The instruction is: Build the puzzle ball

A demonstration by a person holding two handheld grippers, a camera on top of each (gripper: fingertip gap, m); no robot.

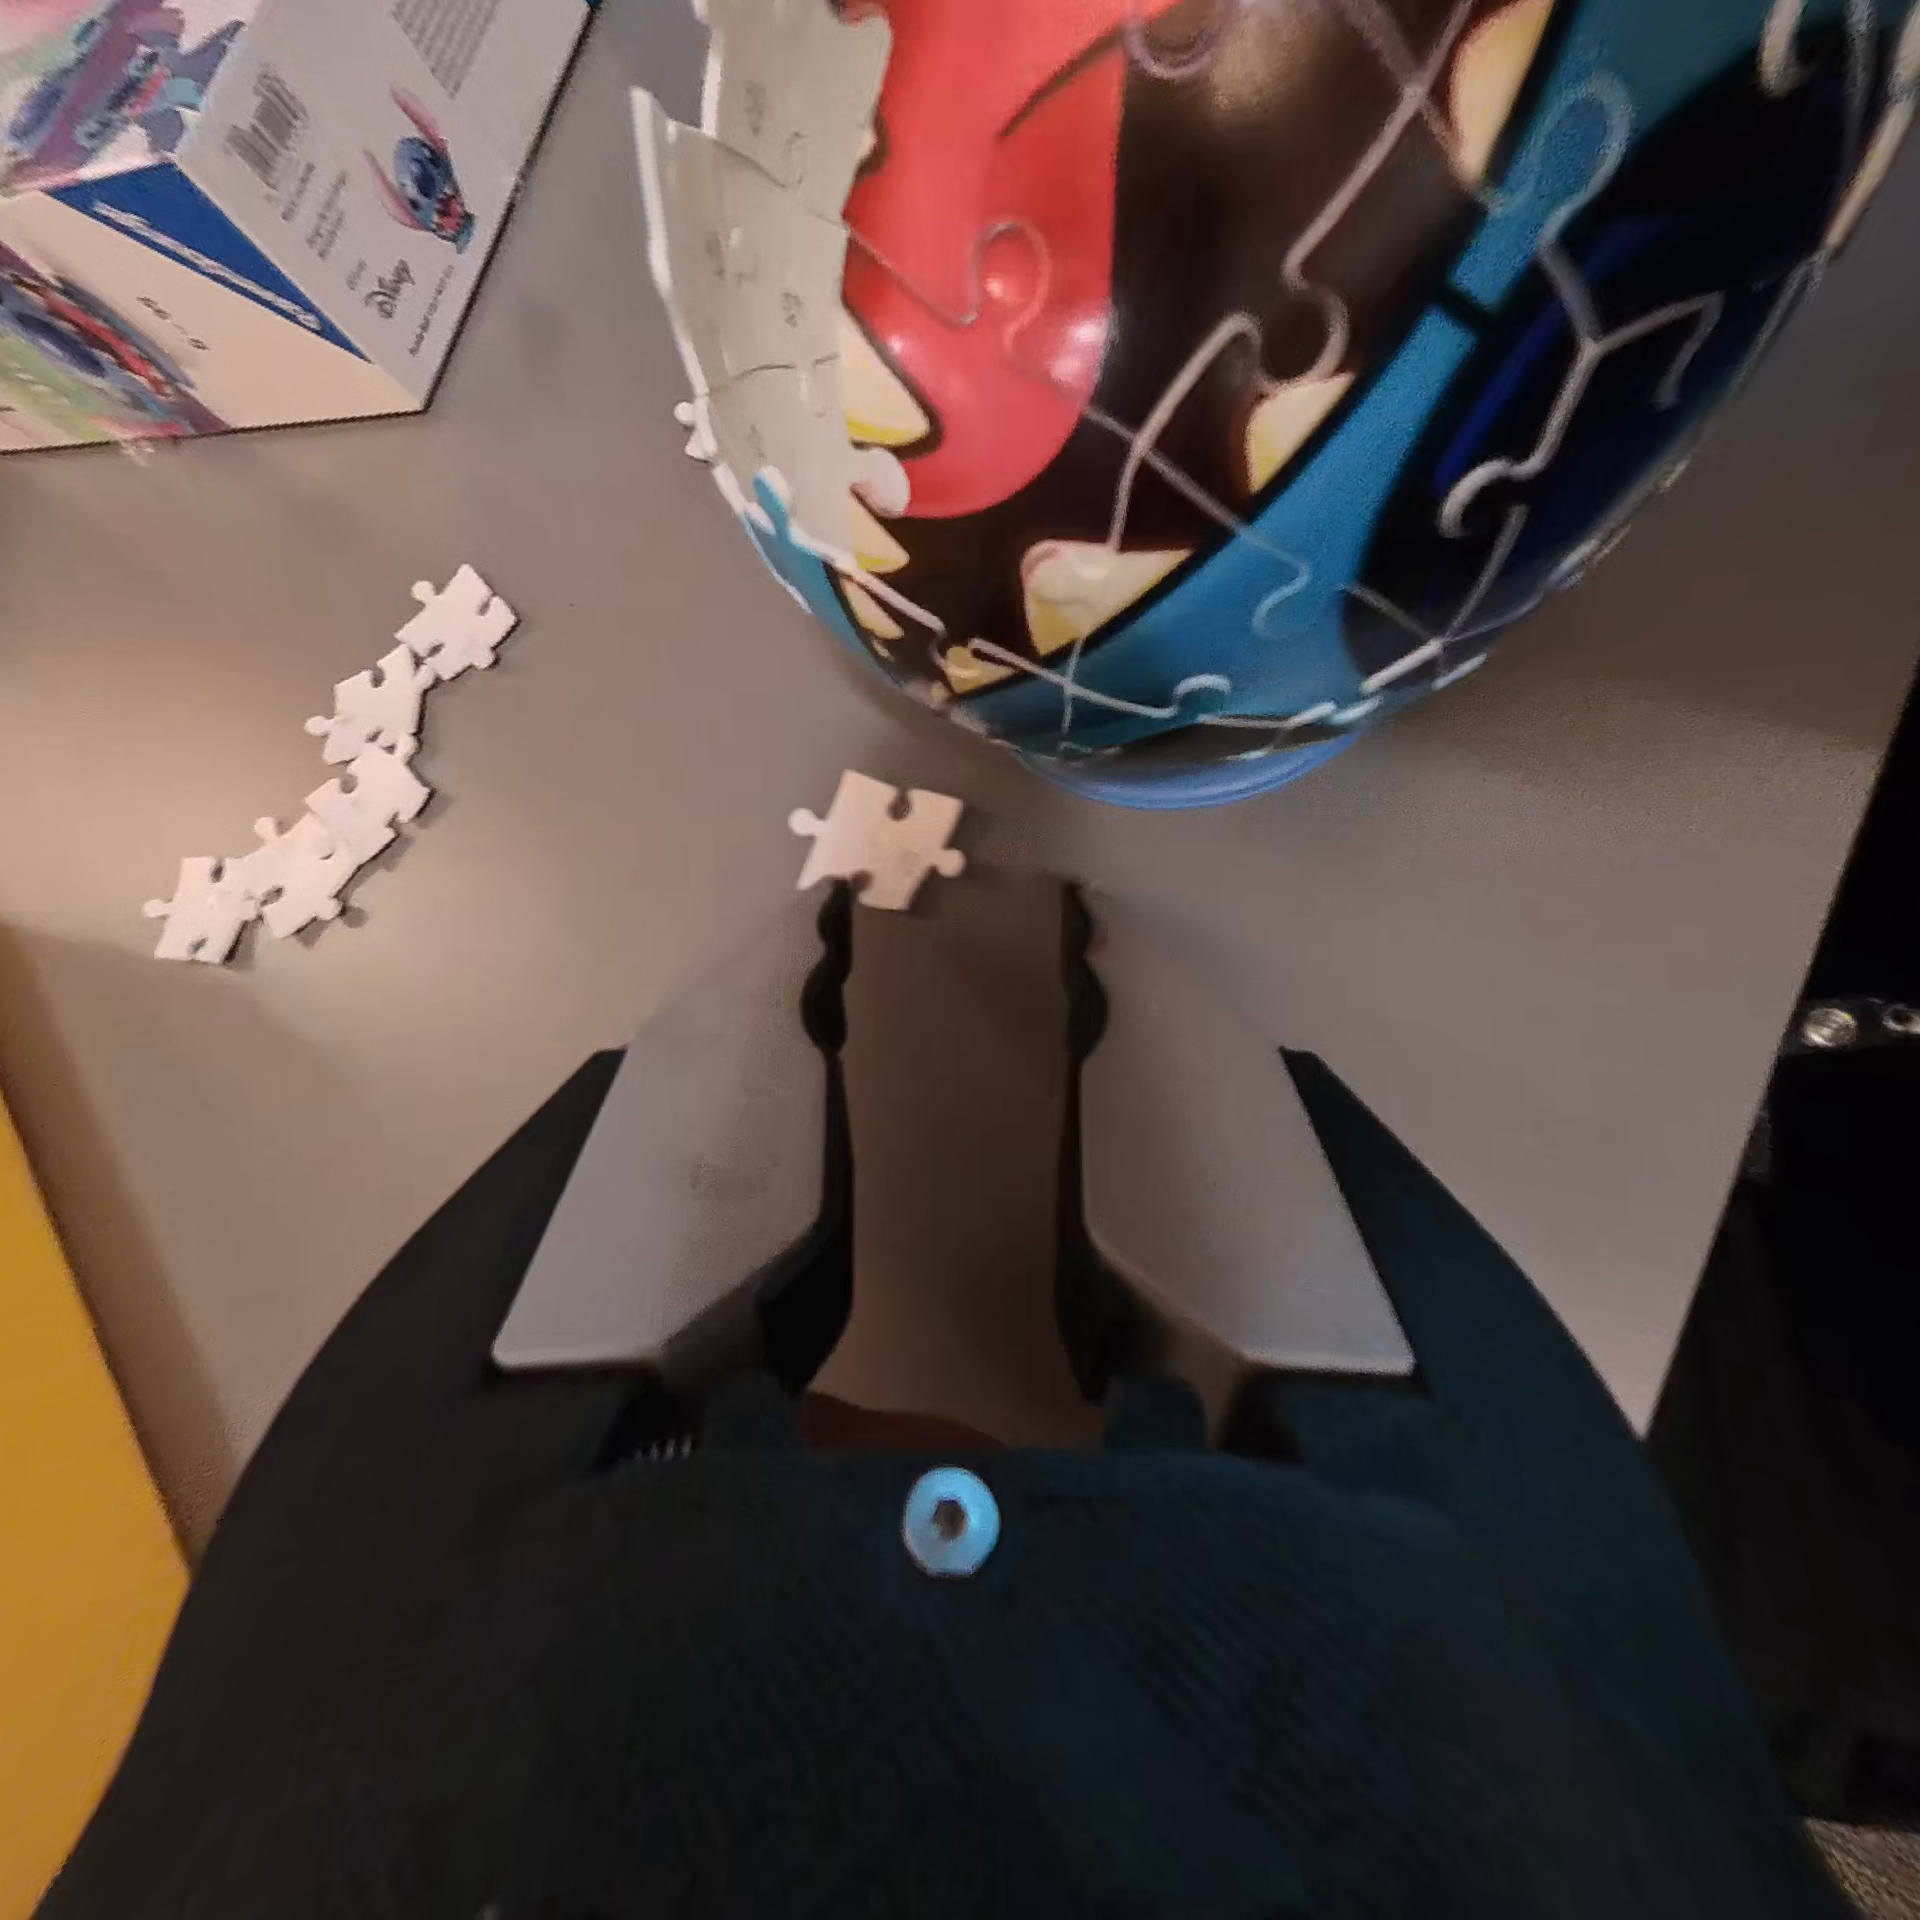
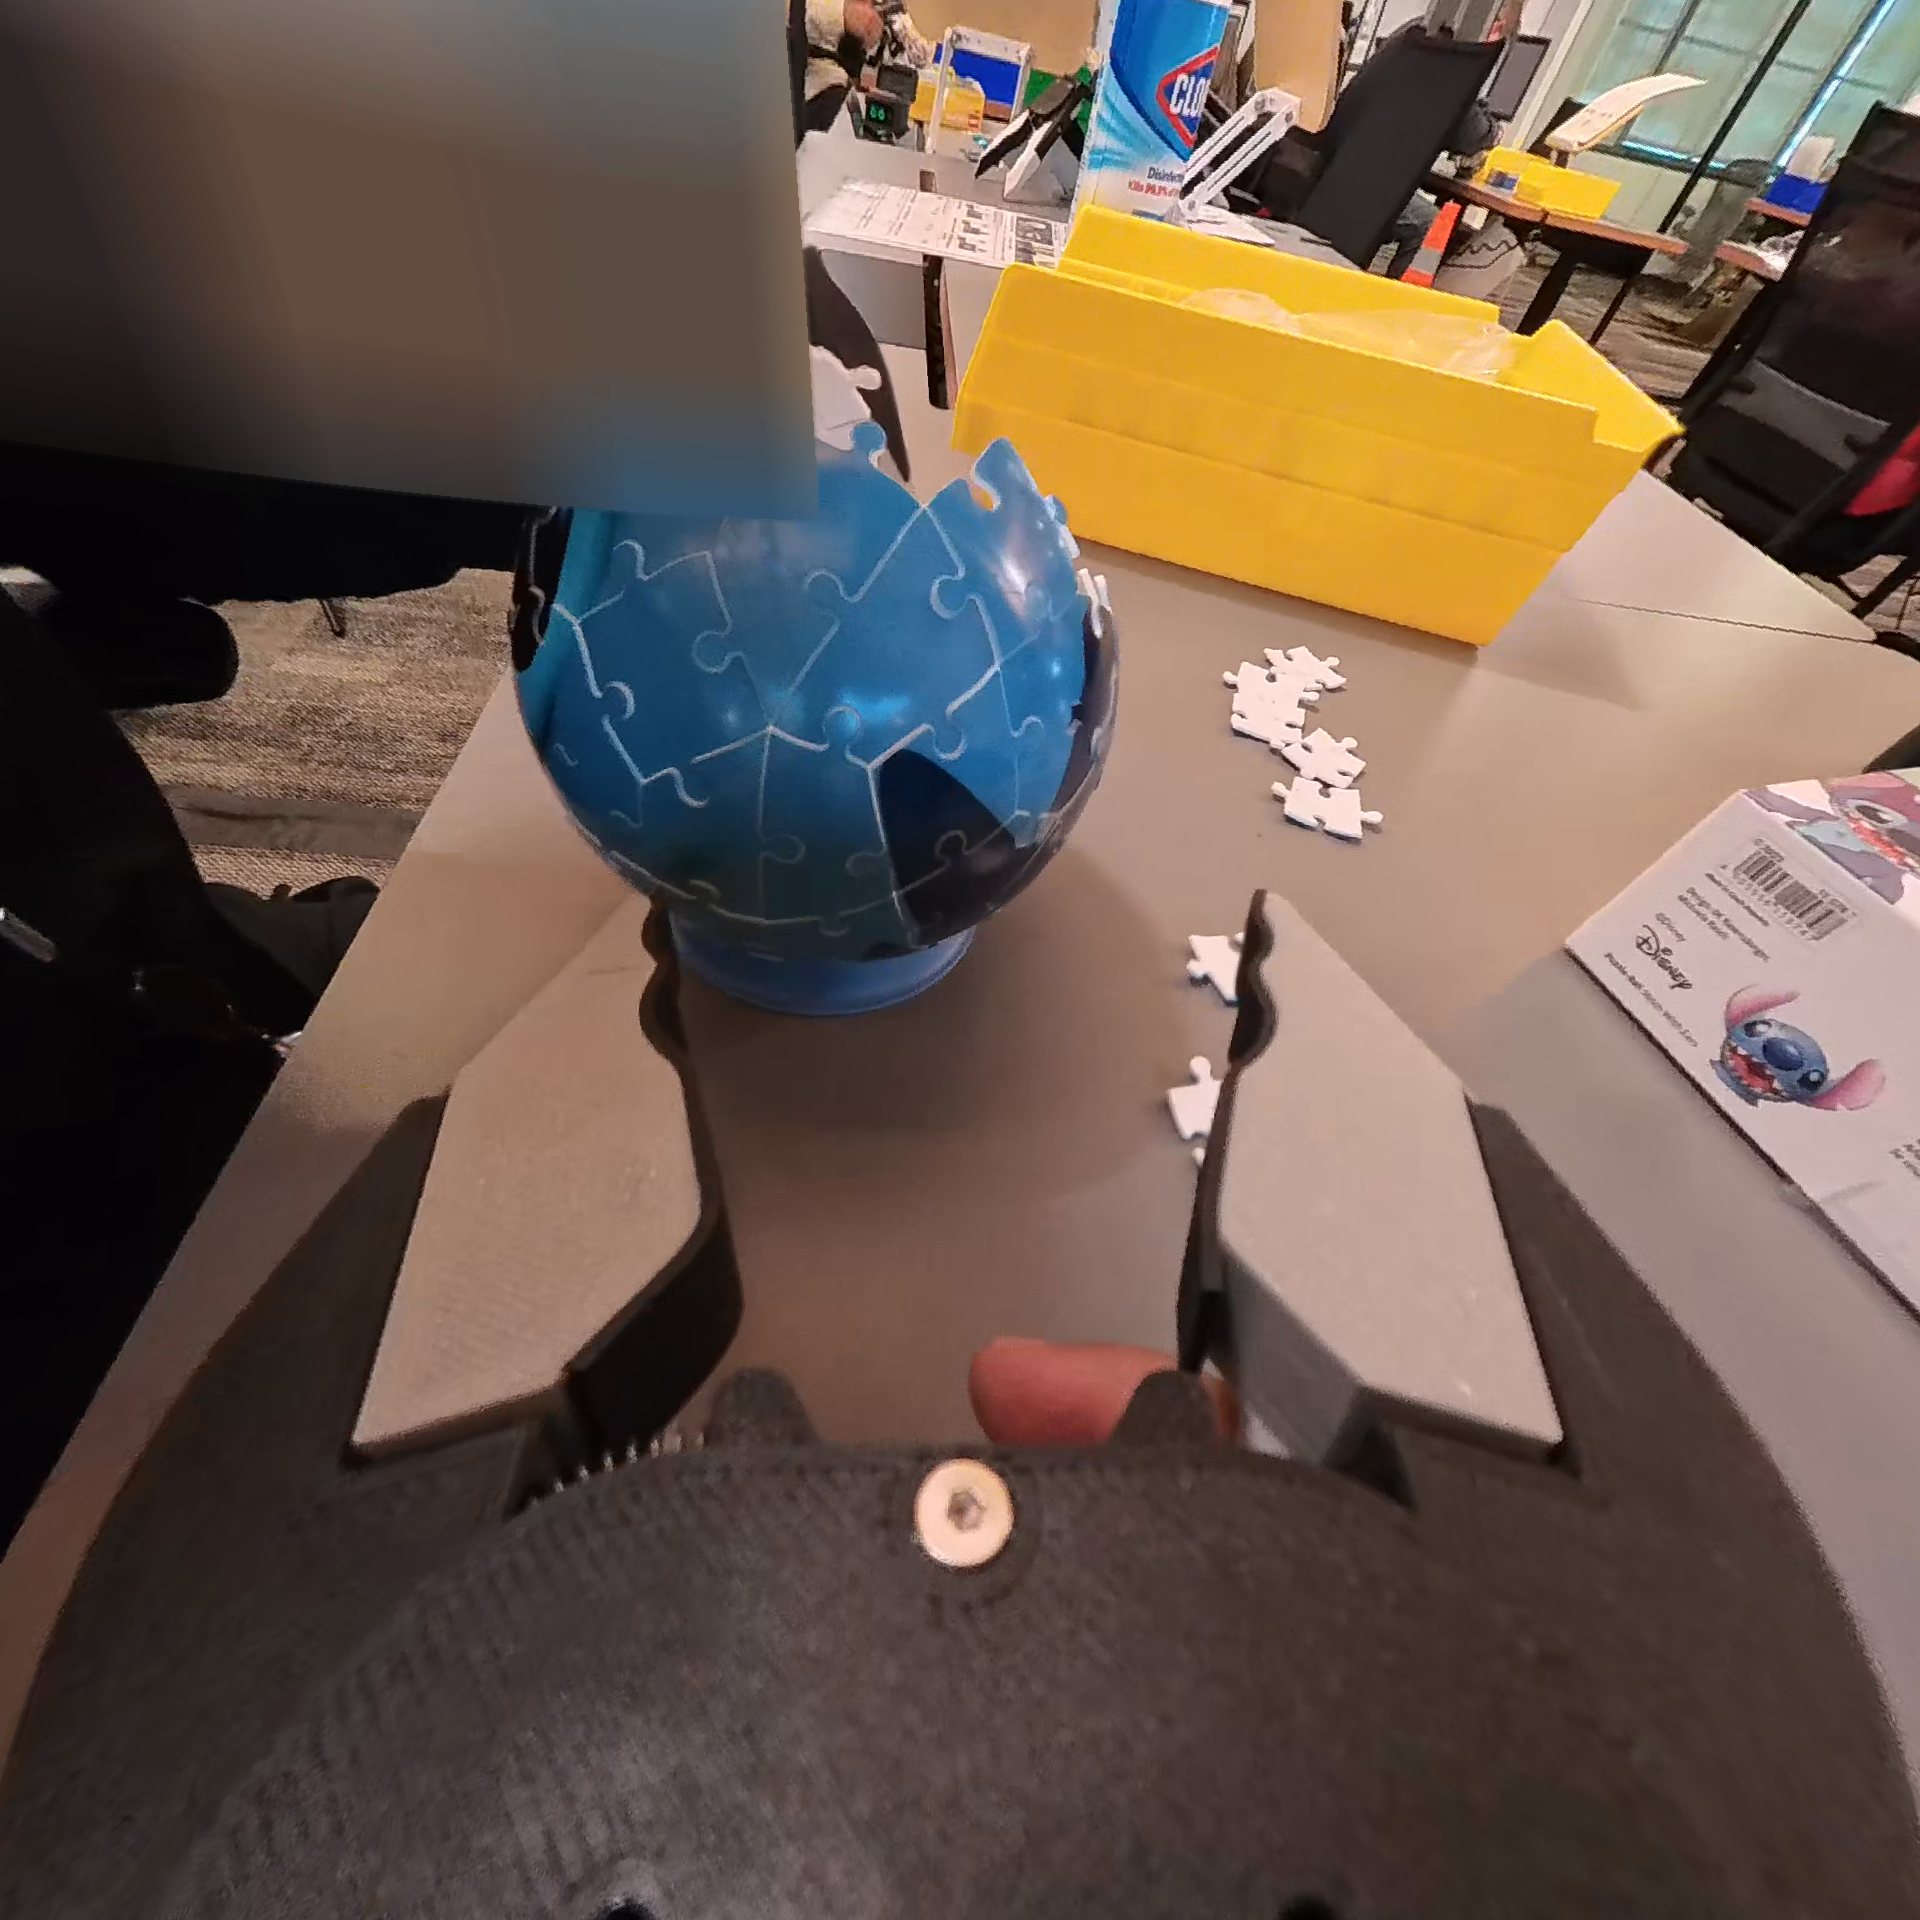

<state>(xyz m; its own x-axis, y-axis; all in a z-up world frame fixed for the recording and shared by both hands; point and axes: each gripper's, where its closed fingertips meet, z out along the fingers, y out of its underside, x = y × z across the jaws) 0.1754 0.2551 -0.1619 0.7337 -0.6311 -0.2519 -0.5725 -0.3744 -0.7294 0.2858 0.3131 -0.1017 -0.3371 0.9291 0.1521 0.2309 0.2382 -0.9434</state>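
The ball, partly built, is sitting on its blue base on the grey table. The left gripper is hovering with jaws parted over a loose white piece lying just near the ball. The right gripper is gaping wide, empty, near the base. More pieces are lying to the right, a box beyond them.
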